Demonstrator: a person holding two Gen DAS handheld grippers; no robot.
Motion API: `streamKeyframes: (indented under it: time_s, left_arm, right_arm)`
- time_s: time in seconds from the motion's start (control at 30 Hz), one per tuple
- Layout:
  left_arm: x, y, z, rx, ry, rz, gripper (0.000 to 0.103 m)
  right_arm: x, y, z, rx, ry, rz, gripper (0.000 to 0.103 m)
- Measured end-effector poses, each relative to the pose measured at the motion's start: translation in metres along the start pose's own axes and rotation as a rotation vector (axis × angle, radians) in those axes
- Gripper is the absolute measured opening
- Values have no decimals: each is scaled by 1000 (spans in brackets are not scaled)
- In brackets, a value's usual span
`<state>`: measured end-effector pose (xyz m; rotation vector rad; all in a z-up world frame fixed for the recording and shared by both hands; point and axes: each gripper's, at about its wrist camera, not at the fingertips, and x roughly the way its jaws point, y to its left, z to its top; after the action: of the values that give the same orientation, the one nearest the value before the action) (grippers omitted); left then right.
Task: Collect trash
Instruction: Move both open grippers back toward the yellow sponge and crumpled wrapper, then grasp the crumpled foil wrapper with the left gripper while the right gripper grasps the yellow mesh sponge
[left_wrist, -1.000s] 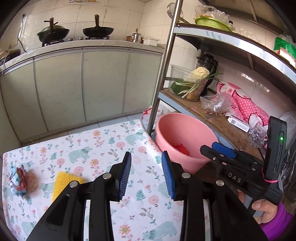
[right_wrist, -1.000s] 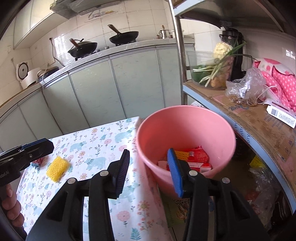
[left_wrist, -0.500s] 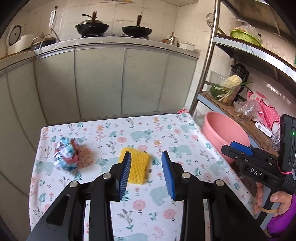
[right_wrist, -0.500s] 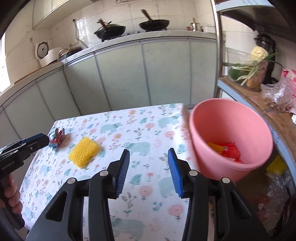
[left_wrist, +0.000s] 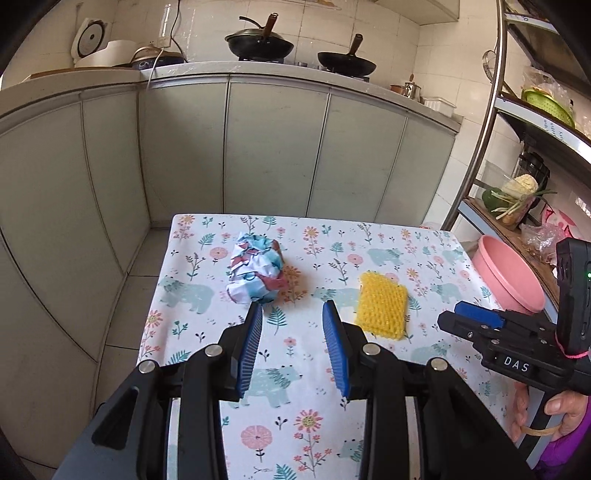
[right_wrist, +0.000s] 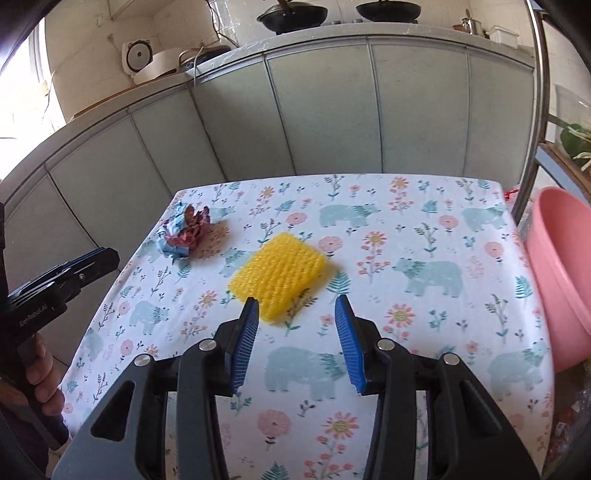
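1. 2 pieces of trash are lying on the bear-and-flower table (left_wrist: 280, 387): a crumpled paper wad (left_wrist: 255, 273) toward the far left side and a yellow foam net (right_wrist: 279, 273) nearer the middle, the 2 apart from each other.

2. The left gripper (left_wrist: 291, 345) is hovering above the cloth with its blue pads spread wide and nothing between them, its left pad lining up just short of the wad.

3. The right gripper (right_wrist: 298, 341) is likewise gaping and carrying nothing, its left pad sitting at the near edge of the foam net in the right wrist view.

4. The pink bucket (right_wrist: 561, 273) is standing off the table's right edge, by the metal shelf (left_wrist: 491, 122); its inside is not showing from here.

5. The wad is looking very light and crushable, so a pinch across its bulging middle is likely holding best; a loose flap could tear or slip free.

6. The foam net is appearing soft, springy and nearly weightless, lying flat; closing on its near raised edge seems wiser than pressing from above, since it may squash and slide on the smooth cloth.
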<state>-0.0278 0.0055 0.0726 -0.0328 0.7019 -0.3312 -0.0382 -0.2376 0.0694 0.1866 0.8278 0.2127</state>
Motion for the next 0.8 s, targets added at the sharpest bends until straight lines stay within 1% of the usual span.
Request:
streamKeyframes:
  time_s: [0.27,0.43,0.5,0.63,0.8]
  left_arm:
    - [12,27,4,-47,14,24,33]
    - [29,38,9,-85,44,7,33]
    - [38,38,12,-86,57,6,33]
    - [51,37,19,-67,61,18,33]
    - [66,40,24,-59,77,35,33]
  right_arm:
    - [31,22,11,-54,26,-7,44]
    - [42,24,10,-60,43,-25,44]
    - [46,25,8,-69,51,-39,44]
    - [51,20,8,-40,84,-32,44]
    - [52,18,8,-31,86,-22,43]
